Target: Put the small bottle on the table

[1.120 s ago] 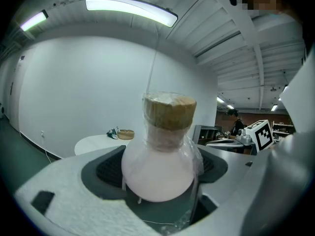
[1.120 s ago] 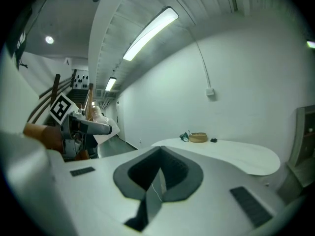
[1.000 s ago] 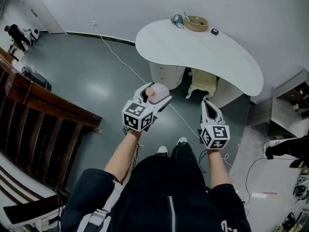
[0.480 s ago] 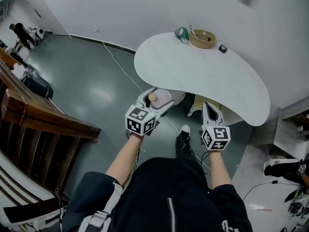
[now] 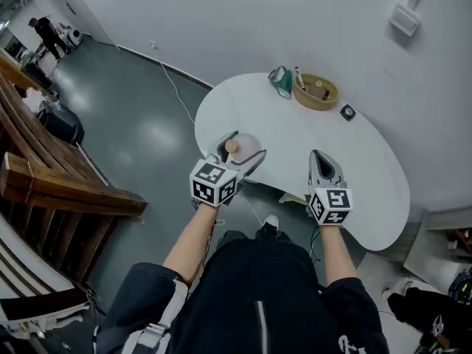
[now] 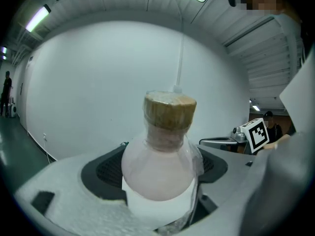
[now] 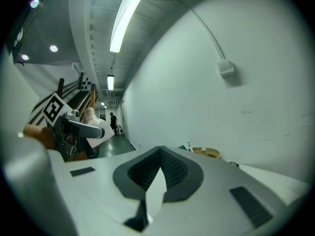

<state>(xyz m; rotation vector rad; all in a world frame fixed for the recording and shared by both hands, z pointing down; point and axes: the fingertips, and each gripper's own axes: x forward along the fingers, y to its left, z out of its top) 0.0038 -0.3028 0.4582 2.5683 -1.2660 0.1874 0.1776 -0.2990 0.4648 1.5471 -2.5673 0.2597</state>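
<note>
A small bottle (image 6: 158, 168) with pink contents, a white label and a tan cork cap stands upright between the jaws of my left gripper (image 5: 237, 154), which is shut on it. In the head view the small bottle (image 5: 240, 147) hangs over the near left edge of the white kidney-shaped table (image 5: 346, 168). My right gripper (image 5: 325, 167) is shut with nothing in it and hovers over the table's near edge, to the right of the left one. In the right gripper view its jaws (image 7: 156, 181) meet, and the left gripper with the bottle shows at the left.
At the table's far side stand a round wooden bowl (image 5: 316, 92) with small items, a green object (image 5: 280, 81) and a small dark object (image 5: 347, 111). A white wall runs behind. A cable (image 5: 171, 80) crosses the grey floor; wooden stairs (image 5: 44, 175) rise at left.
Both grippers have moved forward from above the floor to over the table's near edge. The left one still holds the bottle. The right one stays shut.
</note>
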